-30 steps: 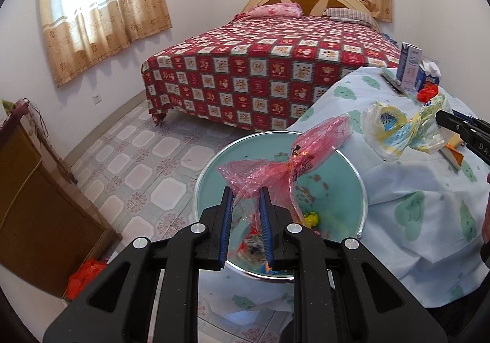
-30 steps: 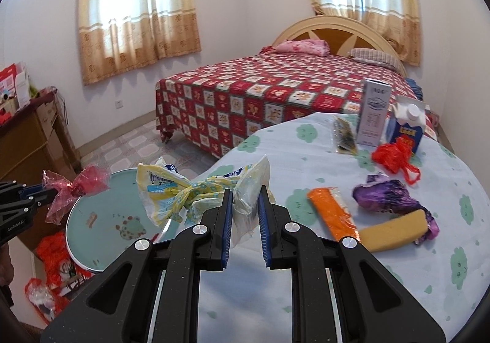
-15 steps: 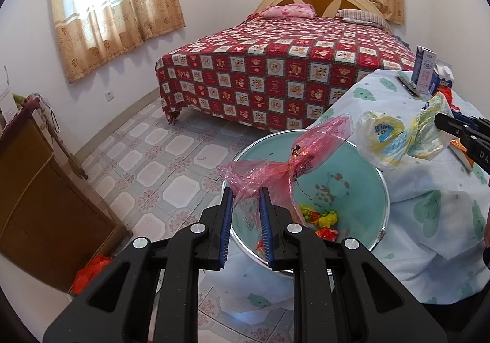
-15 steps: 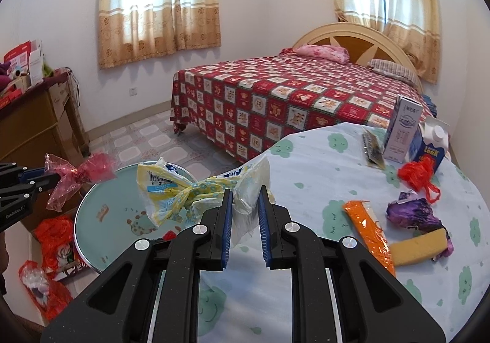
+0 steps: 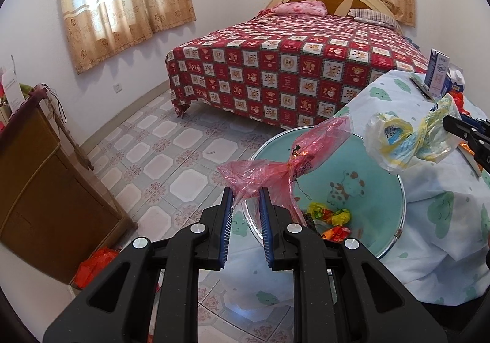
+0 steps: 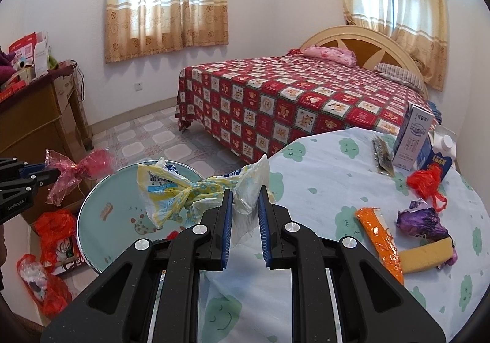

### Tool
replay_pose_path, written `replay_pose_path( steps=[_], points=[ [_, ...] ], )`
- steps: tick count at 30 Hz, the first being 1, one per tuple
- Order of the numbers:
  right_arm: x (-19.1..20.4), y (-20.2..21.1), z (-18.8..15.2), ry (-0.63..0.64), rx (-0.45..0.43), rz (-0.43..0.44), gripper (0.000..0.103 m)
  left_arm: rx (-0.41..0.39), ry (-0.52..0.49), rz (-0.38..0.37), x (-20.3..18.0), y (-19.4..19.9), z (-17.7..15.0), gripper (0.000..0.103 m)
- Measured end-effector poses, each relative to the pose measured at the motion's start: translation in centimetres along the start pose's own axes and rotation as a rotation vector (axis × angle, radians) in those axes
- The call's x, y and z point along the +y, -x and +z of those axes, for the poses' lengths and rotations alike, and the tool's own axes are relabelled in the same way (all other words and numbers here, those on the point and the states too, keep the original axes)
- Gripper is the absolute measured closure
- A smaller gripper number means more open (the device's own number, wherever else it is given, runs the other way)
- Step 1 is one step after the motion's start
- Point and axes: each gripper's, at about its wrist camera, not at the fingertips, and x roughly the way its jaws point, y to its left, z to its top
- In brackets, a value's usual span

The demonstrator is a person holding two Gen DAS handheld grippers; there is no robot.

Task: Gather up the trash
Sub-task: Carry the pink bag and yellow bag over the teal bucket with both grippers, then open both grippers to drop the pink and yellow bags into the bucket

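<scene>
My left gripper (image 5: 246, 193) is shut on a twisted pink plastic bag (image 5: 294, 156), which it holds over the near left rim of a round teal basin (image 5: 379, 229). Yellow and red wrappers (image 5: 329, 216) lie inside the basin. My right gripper (image 6: 245, 199) is shut on a knotted yellow-and-white plastic bag (image 6: 183, 193), held in the air between the basin (image 6: 101, 217) and the clothed table (image 6: 321, 174). Each gripper shows at the edge of the other's view: the left gripper (image 6: 52, 173) and the right gripper (image 5: 450, 125).
On the table lie an orange packet (image 6: 378, 235), a purple wrapper (image 6: 422, 220), a yellow sponge (image 6: 425, 255), a red bag (image 6: 425, 183) and two cartons (image 6: 412, 137). A bed (image 5: 291, 67) stands behind. A wooden cabinet (image 5: 36, 183) and red bags (image 6: 52, 232) stand left.
Both grippers have drifted left with their bags still held. In the left wrist view the basin has slid from under the fingers to the right.
</scene>
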Motion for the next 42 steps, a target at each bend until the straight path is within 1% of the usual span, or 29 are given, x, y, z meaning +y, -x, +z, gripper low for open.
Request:
replay_pose_path(
  steps=[26,32,34,37,38,39,40,41,42],
  points=[
    [1.4,-0.6,-0.2,0.027,0.018,0.020,0.085,0.001,0.004,-0.008,0.2,-0.1,-0.1,0.085],
    [1.9,-0.7,-0.2,0.037,0.022,0.030,0.085,-0.004,0.002,-0.013,-0.5,0.1,0.0,0.085],
    [2.0,-0.8,-0.2,0.042,0.023,0.037,0.084,-0.005,0.004,-0.017,-0.6,0.2,0.1,0.083],
    [2.3,-1.0,-0.2,0.046,0.032,0.066,0.079,-0.012,0.004,-0.029,-0.9,0.5,0.0,0.079],
    [2.4,-1.0,-0.3,0.047,0.030,0.072,0.074,-0.015,0.004,-0.035,-0.9,0.5,0.1,0.075],
    [2.5,-1.2,-0.3,0.047,0.034,0.078,0.066,-0.020,0.003,-0.037,-1.0,0.6,0.1,0.063],
    [2.5,-1.3,-0.4,0.047,0.038,0.085,0.061,-0.025,0.001,-0.035,-1.1,0.6,0.1,0.059],
    [2.6,-1.3,-0.5,0.048,0.040,0.086,0.055,-0.030,-0.009,-0.036,-1.4,0.7,0.1,0.058],
    [2.6,-1.3,-0.6,0.048,0.041,0.084,0.053,-0.029,-0.011,-0.038,-1.5,0.7,0.1,0.058]
  ],
)
